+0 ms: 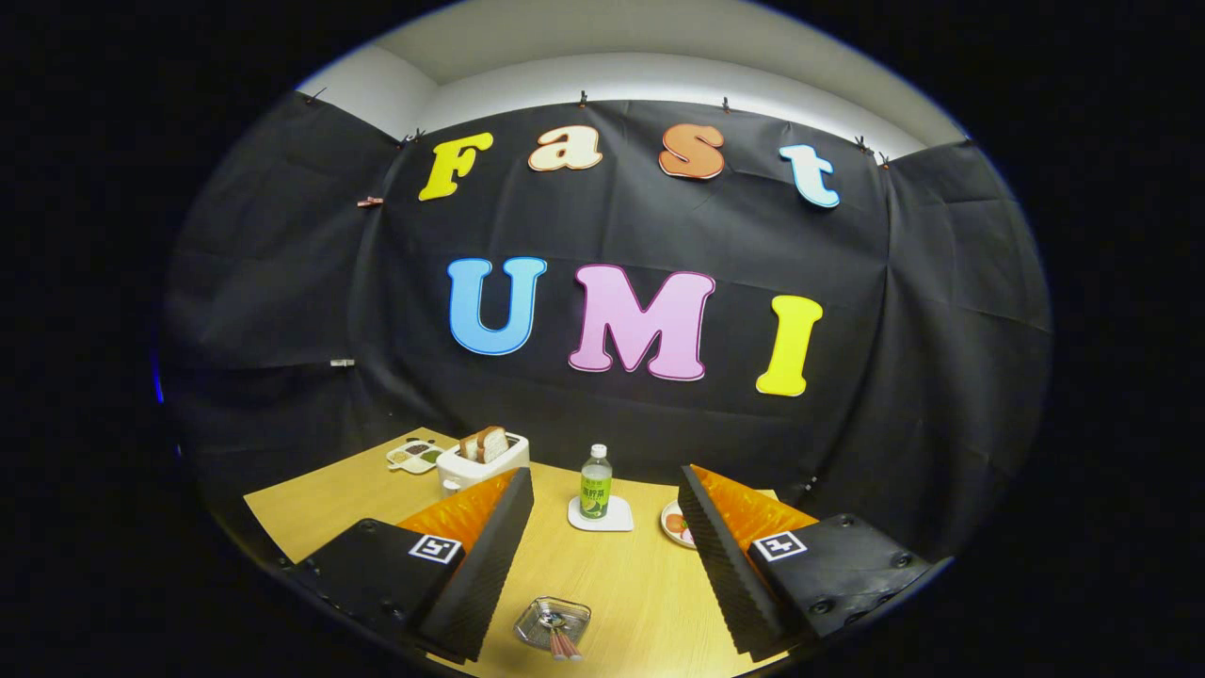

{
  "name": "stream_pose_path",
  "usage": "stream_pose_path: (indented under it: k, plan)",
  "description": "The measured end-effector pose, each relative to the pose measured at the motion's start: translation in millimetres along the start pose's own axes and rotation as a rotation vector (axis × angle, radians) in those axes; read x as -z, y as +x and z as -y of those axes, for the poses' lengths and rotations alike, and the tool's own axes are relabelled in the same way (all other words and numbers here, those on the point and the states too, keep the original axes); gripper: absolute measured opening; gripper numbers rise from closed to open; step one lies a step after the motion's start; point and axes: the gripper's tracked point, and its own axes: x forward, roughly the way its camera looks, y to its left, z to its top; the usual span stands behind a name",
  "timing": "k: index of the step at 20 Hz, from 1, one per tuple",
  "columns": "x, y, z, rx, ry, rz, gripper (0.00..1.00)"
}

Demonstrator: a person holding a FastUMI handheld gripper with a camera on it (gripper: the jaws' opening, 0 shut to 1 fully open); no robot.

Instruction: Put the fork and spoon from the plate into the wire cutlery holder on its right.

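Nearest, between the spread, empty fingers of the gripper (602,565), sits a small glass dish (553,621) with reddish-handled cutlery (563,645); fork or spoon, I cannot tell. Probably light, stiff and slippery: pinch across the handles. Far behind stands a bottle (595,482).

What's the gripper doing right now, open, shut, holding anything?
Gripper: open, black ribbed fingers spread wide, holding nothing; small wire cutlery holder on the wooden table lies between them.

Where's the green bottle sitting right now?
In the gripper view the green bottle stands upright on a white coaster on the table, beyond the open gripper, between the toaster and a plate.
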Motion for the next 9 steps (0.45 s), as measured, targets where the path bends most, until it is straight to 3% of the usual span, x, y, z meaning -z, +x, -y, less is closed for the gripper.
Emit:
stream_pose_path:
  k: [9]
  plan:
    - [0.0,-1.2,2.4,0.014,0.002,-0.004,0.96]
